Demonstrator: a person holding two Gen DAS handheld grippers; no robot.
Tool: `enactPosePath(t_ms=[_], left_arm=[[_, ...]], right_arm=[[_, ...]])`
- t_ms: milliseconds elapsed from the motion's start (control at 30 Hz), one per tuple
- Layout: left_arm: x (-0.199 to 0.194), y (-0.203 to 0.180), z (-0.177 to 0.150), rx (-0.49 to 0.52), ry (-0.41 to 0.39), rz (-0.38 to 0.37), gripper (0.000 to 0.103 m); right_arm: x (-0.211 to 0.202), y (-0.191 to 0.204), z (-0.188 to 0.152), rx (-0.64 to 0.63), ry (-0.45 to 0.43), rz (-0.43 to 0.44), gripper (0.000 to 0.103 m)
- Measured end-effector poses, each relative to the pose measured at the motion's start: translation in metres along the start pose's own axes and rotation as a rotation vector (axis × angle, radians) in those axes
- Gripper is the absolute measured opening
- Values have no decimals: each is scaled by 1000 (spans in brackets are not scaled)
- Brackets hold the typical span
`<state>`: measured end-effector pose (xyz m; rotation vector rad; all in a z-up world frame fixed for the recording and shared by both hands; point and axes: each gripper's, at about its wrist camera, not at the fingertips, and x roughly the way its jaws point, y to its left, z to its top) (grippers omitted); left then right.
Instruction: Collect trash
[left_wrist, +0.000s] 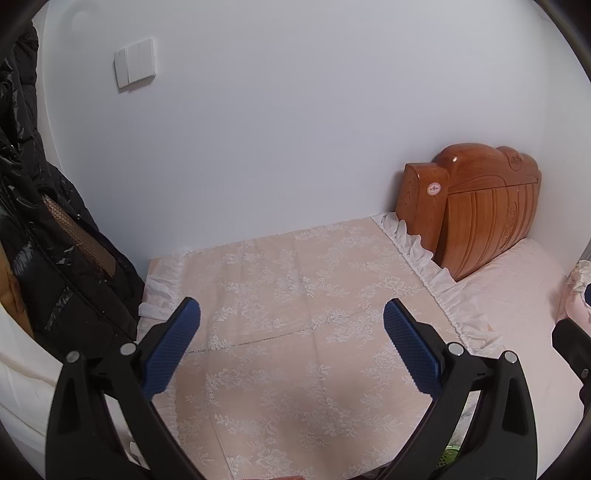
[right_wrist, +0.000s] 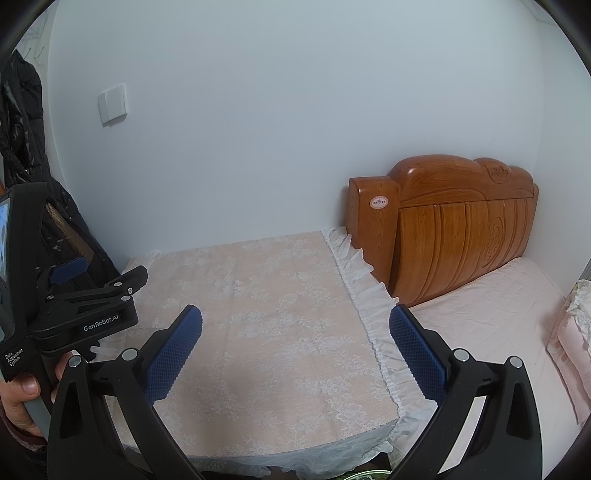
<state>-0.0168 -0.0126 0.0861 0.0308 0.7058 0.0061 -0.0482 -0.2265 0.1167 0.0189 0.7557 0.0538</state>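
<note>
Trash cannot be picked out in either view; the lace-covered bench (left_wrist: 295, 295) under both cameras carries nothing I can identify as rubbish. Left hand-held gripper (left_wrist: 291, 314) hangs over this bench with its blue pads (left_wrist: 170, 350) spread wide and nothing between them. Right hand-held gripper (right_wrist: 295, 319) is likewise released, its pads (right_wrist: 173, 354) apart over the same lace cloth (right_wrist: 266, 314) and its white ruffled edge (right_wrist: 369, 295).

Only the right wrist view shows the left hand-held gripper from outside: its black body at the left edge, marked GenRobot.AI, with a hand (right_wrist: 22, 391) wrapped around the grip. That view also takes in more of the bed (right_wrist: 480, 325), pale pink sheet and folded pink bedding (right_wrist: 572, 350) at the far right. The left wrist view gives a closer look at the black puffer jacket (left_wrist: 55, 258) hanging just beside the bench, and a sliver of something green at the bottom edge, too small to tell.

Both views share the carved wooden headboard (left_wrist: 487, 221) against the wall and the white wall switch (left_wrist: 135, 62)
</note>
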Motion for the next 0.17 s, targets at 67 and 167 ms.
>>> enactPosePath(t_ms=[67, 167], left_arm=[[0, 1, 0, -1, 1, 0, 95], [1, 1, 1, -6, 3, -4, 95]], right_arm=[[1, 0, 0, 1, 1, 1, 101], [1, -1, -1, 3, 2, 0, 101]])
